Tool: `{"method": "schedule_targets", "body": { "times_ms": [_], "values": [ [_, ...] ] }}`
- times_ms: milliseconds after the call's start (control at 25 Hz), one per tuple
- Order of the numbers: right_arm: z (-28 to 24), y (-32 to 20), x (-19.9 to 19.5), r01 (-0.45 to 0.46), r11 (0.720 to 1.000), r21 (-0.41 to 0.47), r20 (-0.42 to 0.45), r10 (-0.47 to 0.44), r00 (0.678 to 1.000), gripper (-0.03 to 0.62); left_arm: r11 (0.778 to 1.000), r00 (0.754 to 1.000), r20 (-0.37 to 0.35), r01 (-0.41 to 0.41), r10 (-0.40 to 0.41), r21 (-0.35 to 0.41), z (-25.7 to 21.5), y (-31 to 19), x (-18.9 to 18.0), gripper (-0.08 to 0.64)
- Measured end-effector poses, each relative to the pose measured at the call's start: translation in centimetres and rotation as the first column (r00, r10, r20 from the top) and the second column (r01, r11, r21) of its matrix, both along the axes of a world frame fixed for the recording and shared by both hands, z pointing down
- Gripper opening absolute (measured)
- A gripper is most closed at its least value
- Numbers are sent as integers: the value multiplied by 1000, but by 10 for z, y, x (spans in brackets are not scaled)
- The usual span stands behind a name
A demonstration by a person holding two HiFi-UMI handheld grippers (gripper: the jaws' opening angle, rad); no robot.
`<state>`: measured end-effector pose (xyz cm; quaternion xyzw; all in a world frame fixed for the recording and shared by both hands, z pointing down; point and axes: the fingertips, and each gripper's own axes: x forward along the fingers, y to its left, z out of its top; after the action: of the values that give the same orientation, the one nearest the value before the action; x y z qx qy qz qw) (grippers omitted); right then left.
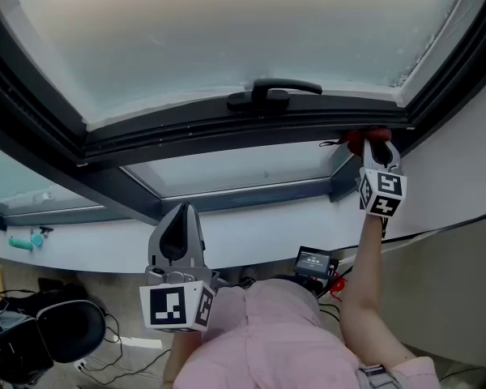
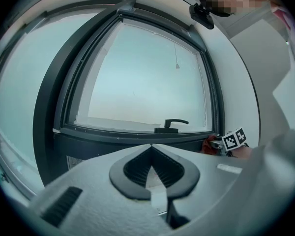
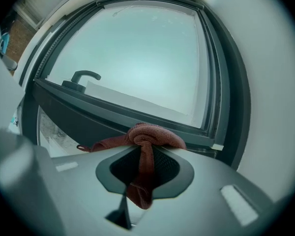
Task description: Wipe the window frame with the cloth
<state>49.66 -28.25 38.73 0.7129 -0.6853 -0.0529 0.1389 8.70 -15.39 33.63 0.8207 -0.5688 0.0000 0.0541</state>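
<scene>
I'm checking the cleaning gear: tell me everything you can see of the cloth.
The cloth is dark red with a looped, terry-like weave. The right gripper pinches it between shut jaws. A bunched wad bulges past the tips at the dark window frame, near its right corner, and one tail trails left.

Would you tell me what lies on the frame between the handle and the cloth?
Nothing: only bare dark frame runs from handle to cloth in the right gripper view.
</scene>
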Motion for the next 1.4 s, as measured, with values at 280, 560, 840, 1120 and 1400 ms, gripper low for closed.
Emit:
{"method": "schedule_targets", "body": {
  "times_ms": [280,560,840,1120,1400],
  "values": [
    [0,2,16,-37,999,1,7,37,999,71,1000,1000,2,-4,4,-1,0,-1,2,-3],
    [1,4,38,-100,995,2,26,100,995,69,1000,1000,3,-10,10,0,0,-2,3,-3],
    [1,12,95,-223,975,4,79,222,972,69,1000,1000,12,-18,18,-1,-1,-5,6,-3],
    [3,8,124,-266,964,-16,57,266,962,69,1000,1000,19,-25,25,2,-2,-9,10,-3],
    [7,6,131,-277,960,-40,35,279,960,68,1000,1000,12,-21,21,-1,-1,-14,6,-3]
  ]
}}
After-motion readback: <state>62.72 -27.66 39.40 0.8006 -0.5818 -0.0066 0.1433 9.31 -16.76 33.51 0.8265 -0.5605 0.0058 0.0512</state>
